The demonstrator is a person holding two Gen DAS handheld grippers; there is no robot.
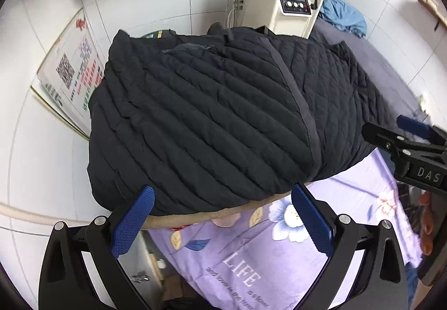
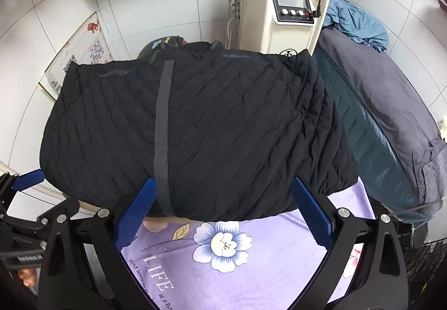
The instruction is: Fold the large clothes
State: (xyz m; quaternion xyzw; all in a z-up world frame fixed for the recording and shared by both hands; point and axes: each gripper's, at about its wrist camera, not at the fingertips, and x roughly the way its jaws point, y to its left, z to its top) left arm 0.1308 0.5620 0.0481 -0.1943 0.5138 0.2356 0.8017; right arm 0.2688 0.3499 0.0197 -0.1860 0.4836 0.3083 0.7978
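A: Jacket [image 2: 201, 128], dark and quilted, lies folded on the surface [image 2: 251, 254] with the purple floral cover, its near edge just beyond the printed white flower [image 2: 222, 245].

B: And the grey strip [image 2: 163, 136]?

A: It runs along the jacket's top, left of the middle in the right wrist view, down to the near edge.

B: What about each gripper?

A: The right gripper [image 2: 223, 215] stands wide, blue pads apart, nothing between them; it hangs just before the jacket's near edge. The left gripper [image 1: 223, 220] is also spread wide and empty, near the jacket's near-left corner.

B: Anything beyond the jacket?

A: A cream machine [image 2: 282, 16] with a small screen and round knobs stands behind it against the tiled wall. Right of the jacket, a bed [image 2: 391, 103] carries a grey blanket and crumpled blue cloth [image 2: 357, 22].
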